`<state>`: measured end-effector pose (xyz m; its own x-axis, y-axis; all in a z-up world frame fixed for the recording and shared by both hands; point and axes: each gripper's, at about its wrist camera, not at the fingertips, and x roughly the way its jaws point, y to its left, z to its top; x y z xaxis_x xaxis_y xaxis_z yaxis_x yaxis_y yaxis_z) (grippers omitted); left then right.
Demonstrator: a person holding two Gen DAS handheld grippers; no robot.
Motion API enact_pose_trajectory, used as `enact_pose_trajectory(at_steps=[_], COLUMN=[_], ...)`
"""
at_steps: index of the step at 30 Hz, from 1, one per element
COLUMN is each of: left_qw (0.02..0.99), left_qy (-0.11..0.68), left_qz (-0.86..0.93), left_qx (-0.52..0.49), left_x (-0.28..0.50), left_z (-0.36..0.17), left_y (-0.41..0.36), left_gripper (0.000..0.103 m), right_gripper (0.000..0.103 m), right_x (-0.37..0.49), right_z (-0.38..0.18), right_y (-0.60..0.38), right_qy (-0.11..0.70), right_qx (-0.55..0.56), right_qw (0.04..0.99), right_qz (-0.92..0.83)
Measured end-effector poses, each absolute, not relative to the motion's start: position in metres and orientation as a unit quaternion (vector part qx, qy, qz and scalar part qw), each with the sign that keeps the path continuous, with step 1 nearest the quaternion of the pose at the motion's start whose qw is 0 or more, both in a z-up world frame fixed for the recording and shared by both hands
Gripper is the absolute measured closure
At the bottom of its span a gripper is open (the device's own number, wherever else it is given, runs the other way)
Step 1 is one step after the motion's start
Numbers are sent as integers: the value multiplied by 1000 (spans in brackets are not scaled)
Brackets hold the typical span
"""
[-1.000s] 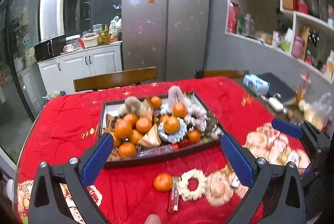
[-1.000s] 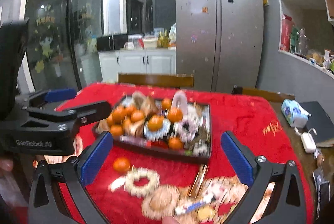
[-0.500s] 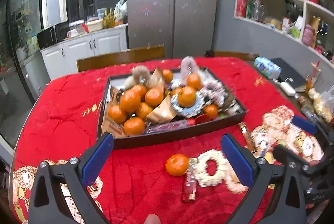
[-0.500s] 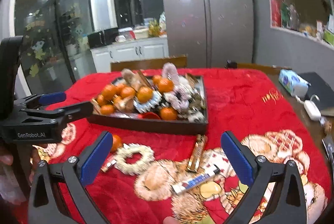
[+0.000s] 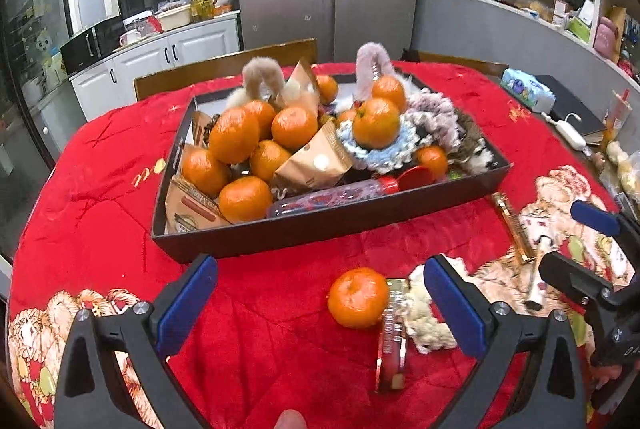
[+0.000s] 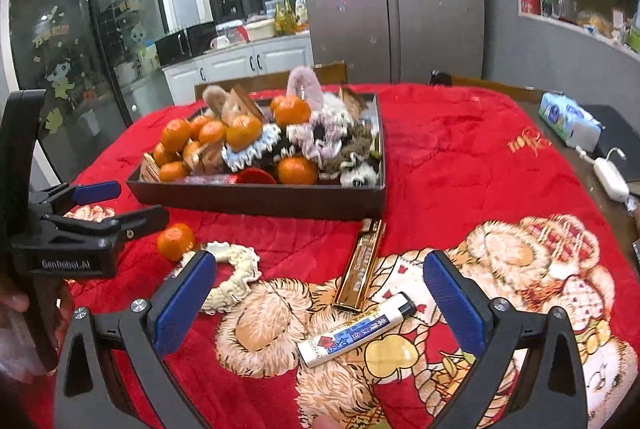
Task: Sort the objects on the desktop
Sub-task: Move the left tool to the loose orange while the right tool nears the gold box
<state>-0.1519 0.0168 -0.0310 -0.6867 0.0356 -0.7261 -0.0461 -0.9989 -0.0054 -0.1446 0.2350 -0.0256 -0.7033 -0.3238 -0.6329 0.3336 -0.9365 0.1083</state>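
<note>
L gripper (image 5: 320,299): jaws wide apart, nothing btwn them, hovering low over the red cloth (image 5: 100,189). Loose mandarin (image 5: 358,297) lies just ahead and a bit R of the gap's centre, nearer the R pad; sits on the cloth, near side of the dark tray (image 5: 332,225), apart from it. Roundish, so no long axis to align to. Touching its R side: a slim clear-and-gold tube (image 5: 391,341), long axis running toward me, and next to that a cream scrunchie (image 5: 424,325), partly behind my R pad.

R gripper (image 6: 320,303): jaws also wide apart, empty. Ahead of it, a white lighter (image 6: 356,335) w/ blue print, long axis diagonal, dark cap pointing up-R; just beyond, a gold bar-shaped item (image 6: 360,265), long axis roughly fore-aft, far end close to the tray wall.

Judgement: L hand is nearer the mandarin, R hand nearer the lighter and gold bar. For the mandarin I'd need a small shift R to centre it.

Hard to tell: tube label unreadable; tray contents heaped, lower layer hidden; scrunchie extent cut off in L view.
</note>
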Motion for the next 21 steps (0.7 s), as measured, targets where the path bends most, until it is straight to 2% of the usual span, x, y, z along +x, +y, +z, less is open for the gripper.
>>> enact_pose_trajectory(at_steps=[5,6,7,9,12,15,17,18,21], left_qw=[6,6,4,0,-3,4,18,21,16], left_qy=[9,11,17,41,47,16,-32,-53,-41], left_qz=[907,908,908,903,911,907,900,897,899], left_qx=[-421,-419,-419,-428,-411,-420,-435,-438,-436], left_x=[-165,-165,-166,-168,-167,-171,-177,-179,-180], left_z=[-52,-55,-58,-65,-66,-69,-74,-76,-76], left_y=[13,13,15,21,24,16,5,0,5], left_gripper=[0,0,0,0,0,0,0,0,0], right_gripper=[0,3,13,21,26,27,28,31,33], right_x=[-156,-159,-162,-166,-174,-178,-181,-184,-190], right_z=[-37,-39,-42,-47,-55,-58,-61,-64,-69], right_y=[229,229,228,225,226,229,229,229,231], right_qy=[23,25,28,47,39,32,31,31,22], right_qx=[347,349,351,354,381,391,401,411,428], right_qw=[178,177,174,151,155,155,149,145,144], right_qz=[-921,-920,-920,-922,-911,-907,-903,-899,-892])
